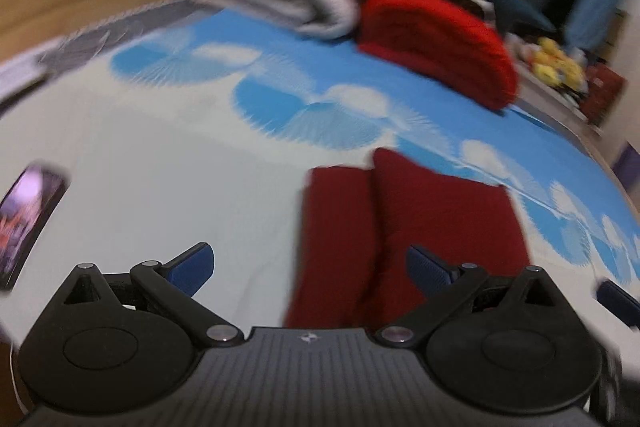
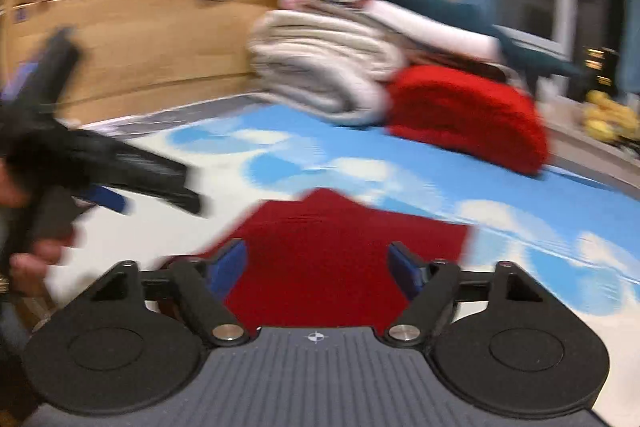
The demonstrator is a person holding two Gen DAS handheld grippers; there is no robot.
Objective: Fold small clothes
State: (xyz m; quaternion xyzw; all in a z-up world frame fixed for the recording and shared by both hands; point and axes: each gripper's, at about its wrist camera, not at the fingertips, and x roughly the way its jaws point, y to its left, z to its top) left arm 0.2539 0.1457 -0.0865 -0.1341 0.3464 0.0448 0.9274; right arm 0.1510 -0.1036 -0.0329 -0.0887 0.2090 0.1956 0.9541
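Observation:
A small dark red garment (image 1: 420, 227) lies folded flat on the white and blue bed sheet (image 1: 160, 155); a lengthwise crease runs down it. My left gripper (image 1: 309, 254) hovers just above its near left part, jaws wide apart and nothing between the blue pads. In the right wrist view the same garment (image 2: 340, 239) spreads out under my right gripper (image 2: 316, 249), which is open, with pads off the cloth. The left gripper (image 2: 120, 167) shows blurred at the left there, held by a hand (image 2: 32, 259). A blue fingertip (image 1: 616, 299) of the right gripper pokes in at the right edge.
A stack of beige blankets (image 2: 320, 67) and a bright red folded blanket (image 2: 468, 115) sit at the far side of the bed. A wooden headboard (image 2: 140, 39) stands behind. A phone (image 1: 24, 223) lies on the sheet at the left. Yellow items (image 1: 556, 63) rest beyond the bed.

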